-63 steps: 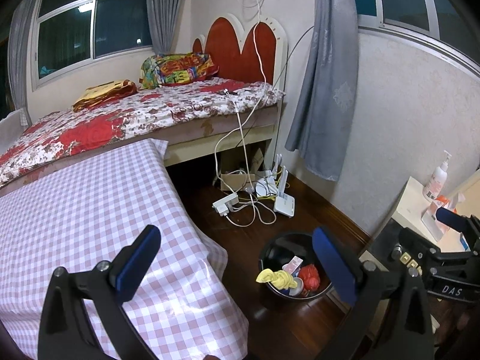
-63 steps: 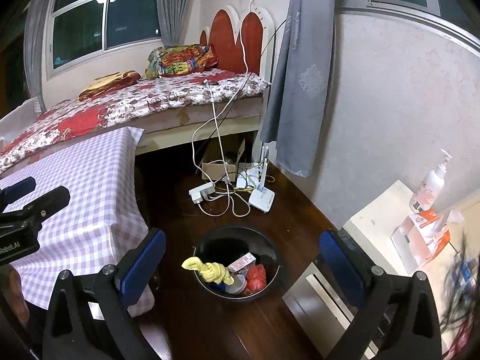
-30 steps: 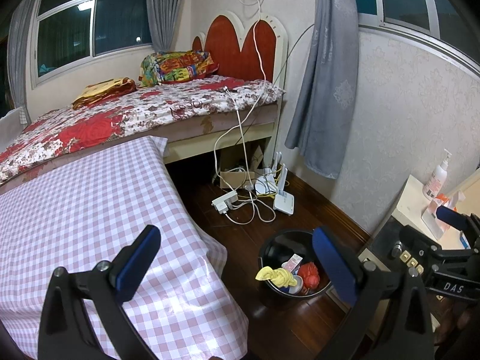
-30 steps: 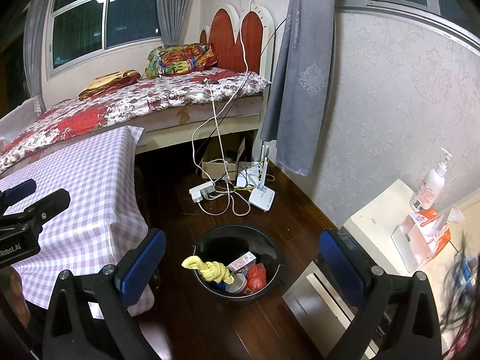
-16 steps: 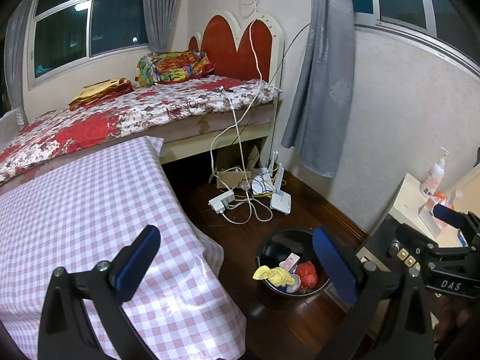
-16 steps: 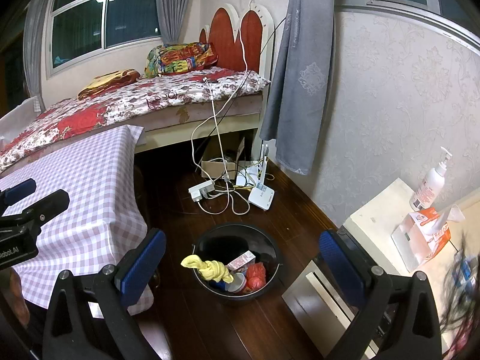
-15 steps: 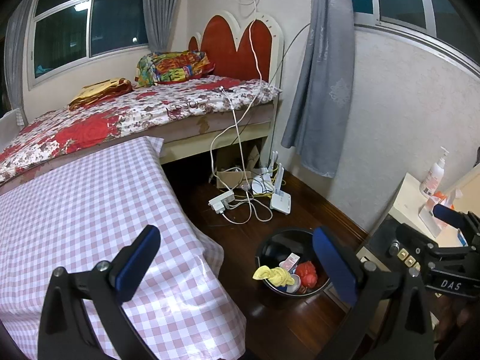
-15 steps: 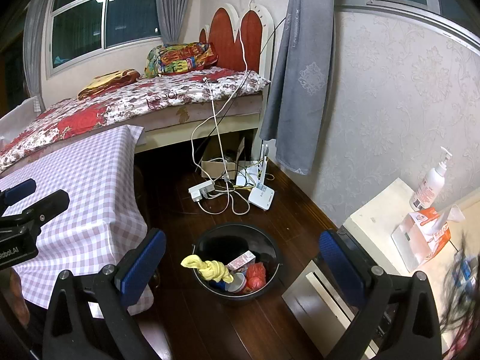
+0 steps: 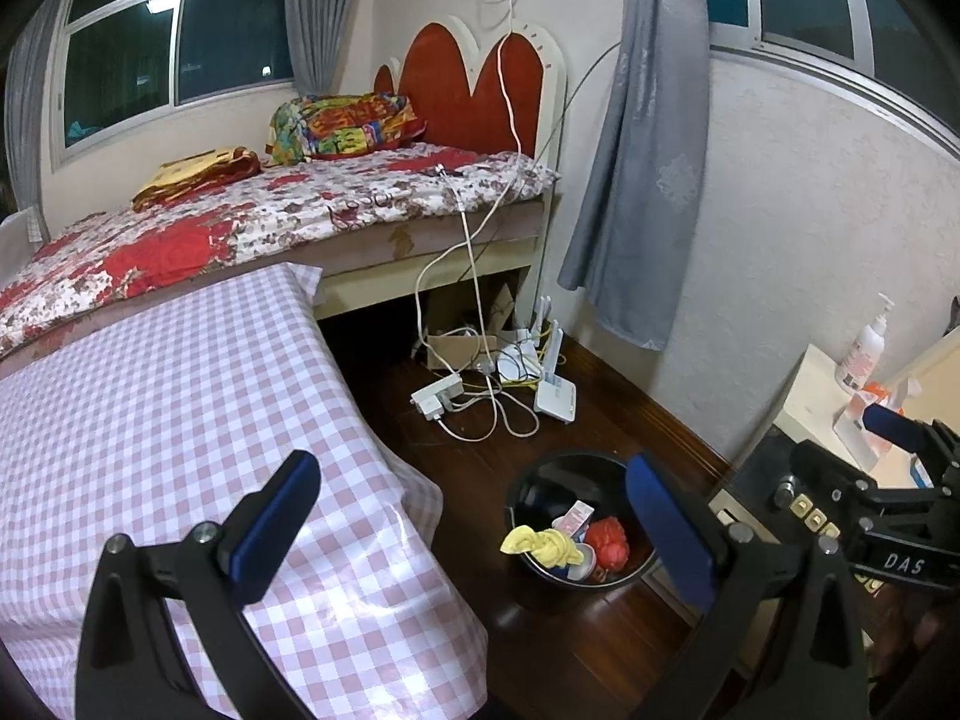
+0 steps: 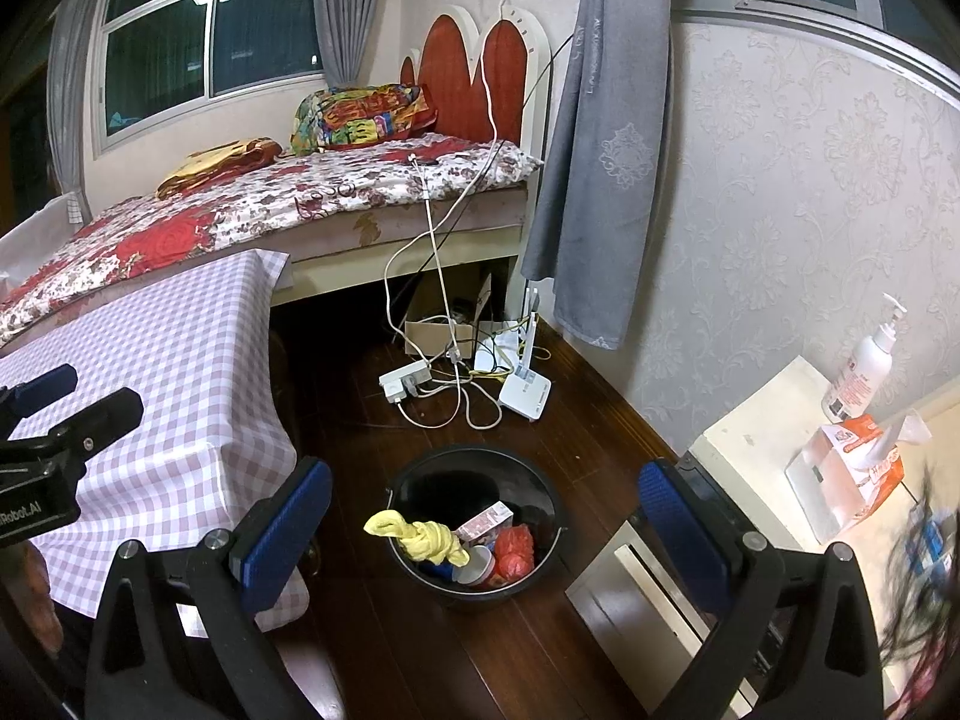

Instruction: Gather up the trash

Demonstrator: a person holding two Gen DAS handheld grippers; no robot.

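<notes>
A black round bin [image 10: 474,468] stands on the dark wood floor; it also shows in the left wrist view [image 9: 564,468]. It holds a yellow crumpled cloth [image 10: 423,537], a small pink carton [image 10: 485,521], a red crumpled bag [image 10: 515,549] and a white cup [image 10: 474,570]. My right gripper [image 10: 477,531] is open and empty, held above the bin. My left gripper [image 9: 474,525] is open and empty, over the corner of the pink checked table [image 9: 150,408], left of the bin. The right gripper's body shows at the right in the left wrist view [image 9: 888,516].
A bed [image 9: 270,216] with a flowered cover stands behind the table. A power strip [image 10: 405,381], cables and a white router [image 10: 525,393] lie on the floor past the bin. A cream cabinet [image 10: 762,438] at the right holds a pump bottle [image 10: 858,372] and a tissue pack [image 10: 852,468].
Both views have shifted only slightly; the left wrist camera drifted a little. Both grippers stay open and empty. The bin's contents have not moved.
</notes>
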